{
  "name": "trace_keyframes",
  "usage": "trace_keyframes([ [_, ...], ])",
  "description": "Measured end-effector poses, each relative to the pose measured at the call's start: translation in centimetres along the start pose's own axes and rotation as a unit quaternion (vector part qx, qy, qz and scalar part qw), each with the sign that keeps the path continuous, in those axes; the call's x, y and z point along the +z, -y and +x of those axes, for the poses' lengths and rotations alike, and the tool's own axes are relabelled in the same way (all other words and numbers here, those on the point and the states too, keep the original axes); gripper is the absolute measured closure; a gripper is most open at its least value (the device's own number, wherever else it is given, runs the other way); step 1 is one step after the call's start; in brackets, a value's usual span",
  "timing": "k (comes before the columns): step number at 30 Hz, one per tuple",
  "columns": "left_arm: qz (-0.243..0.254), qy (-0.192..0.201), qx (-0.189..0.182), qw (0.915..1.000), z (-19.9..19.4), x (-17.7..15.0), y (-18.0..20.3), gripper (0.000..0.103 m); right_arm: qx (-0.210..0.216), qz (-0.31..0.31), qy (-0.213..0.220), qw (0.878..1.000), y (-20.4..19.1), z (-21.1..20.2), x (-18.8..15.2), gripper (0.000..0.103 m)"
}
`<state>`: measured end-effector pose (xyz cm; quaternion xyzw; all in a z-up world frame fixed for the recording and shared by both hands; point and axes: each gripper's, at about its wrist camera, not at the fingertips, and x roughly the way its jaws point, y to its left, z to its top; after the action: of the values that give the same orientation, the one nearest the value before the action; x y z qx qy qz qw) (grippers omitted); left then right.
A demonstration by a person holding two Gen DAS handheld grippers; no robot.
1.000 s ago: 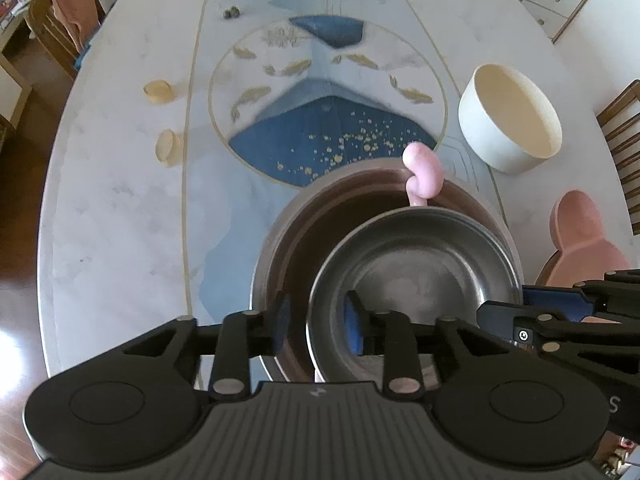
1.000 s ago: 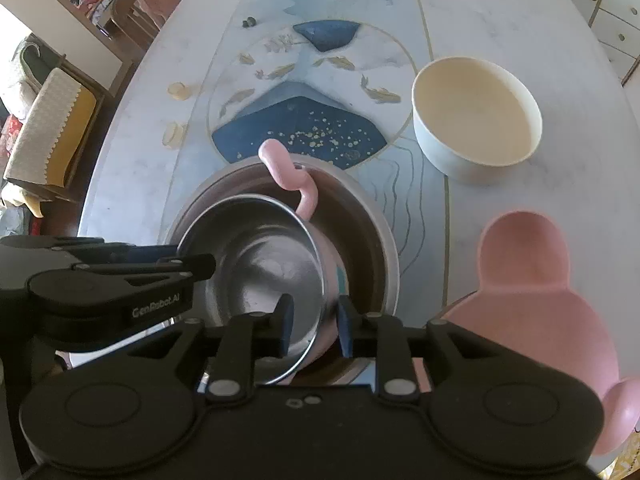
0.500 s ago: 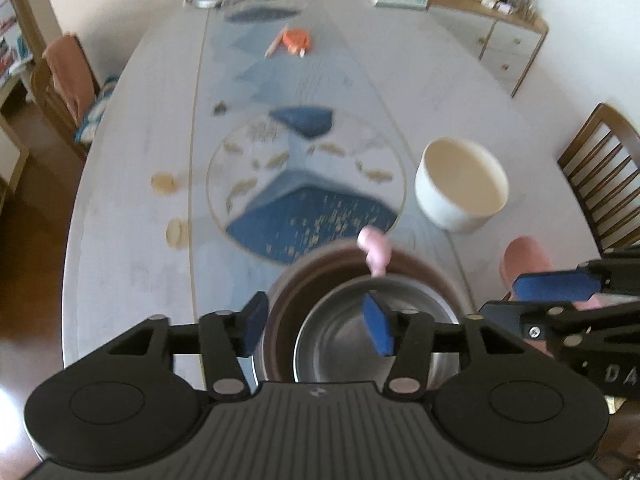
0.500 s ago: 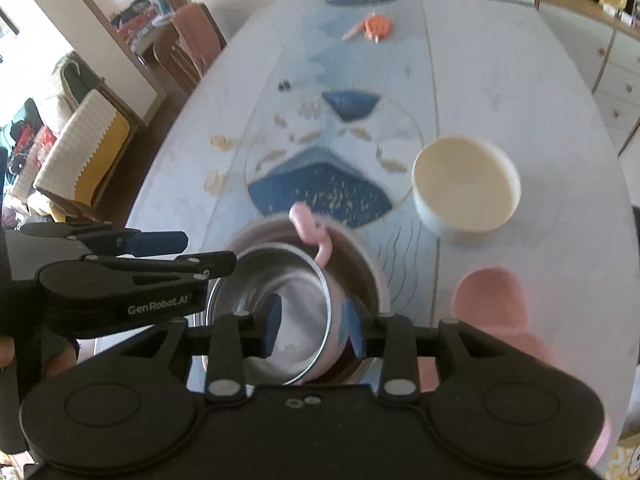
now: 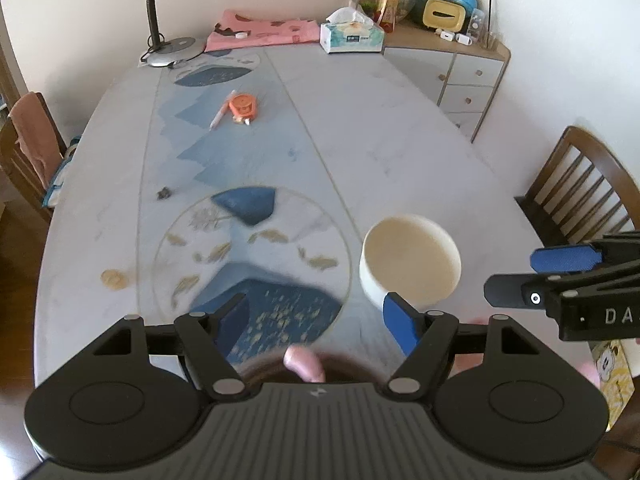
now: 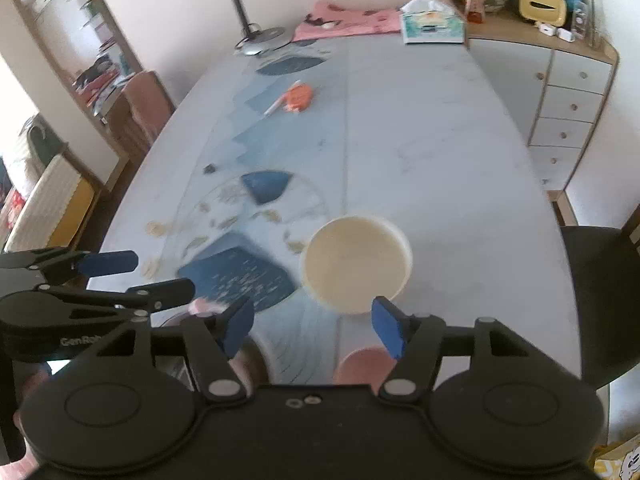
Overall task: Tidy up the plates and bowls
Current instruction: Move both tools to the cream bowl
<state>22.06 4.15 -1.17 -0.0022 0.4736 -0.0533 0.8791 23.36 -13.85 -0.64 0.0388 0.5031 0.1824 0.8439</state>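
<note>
Both grippers stand spread and empty over the dining table as I work the rig from afar. The left gripper has just been opening its jaws, with nothing between the blue pads; the right gripper has done the same and likewise carries nothing.

Directly under the left gripper, at the bottom edge of its view, sits the brown bowl, only a sliver of its rim showing, with a pink handle poking up from it. The nested stack is mostly hidden beneath the gripper bodies, so I cannot tell how it sits.

Just ahead of the right gripper, slightly toward its right finger, stands the cream bowl, upright, alone on the marbled tabletop. From the left gripper it lies ahead and to the right, beyond the right-hand pad. It looks deep, thick-walled and stiff; I judge it ceramic or heavy melamine, smooth-sided and likely slippery, and breakable if dropped. The sound hold would be a pinch across the rim wall, one pad inside and one outside, not a span across its width.

Close below the right gripper, a pink plate shows blurred at the table's near edge; it appears light plastic, best taken by its edge.

Farther off lie an orange tape measure, a lamp and a tissue box.
</note>
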Motion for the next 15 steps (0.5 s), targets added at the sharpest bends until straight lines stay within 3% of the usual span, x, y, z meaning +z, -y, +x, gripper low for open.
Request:
trace_keyframes([
  [4, -0.008, -0.003, -0.002, 1.0000, 2.1, 1.7, 0.9, 0.029, -0.006, 0.014, -0.002, 1.000, 2.1, 1.2, 1.1, 0.024],
  [15, -0.016, -0.060, 0.012, 0.9980, 10.2, 4.4, 2.8, 0.029, -0.012, 0.048, -0.046, 0.998, 5.8, 6.9, 2.8, 0.024],
])
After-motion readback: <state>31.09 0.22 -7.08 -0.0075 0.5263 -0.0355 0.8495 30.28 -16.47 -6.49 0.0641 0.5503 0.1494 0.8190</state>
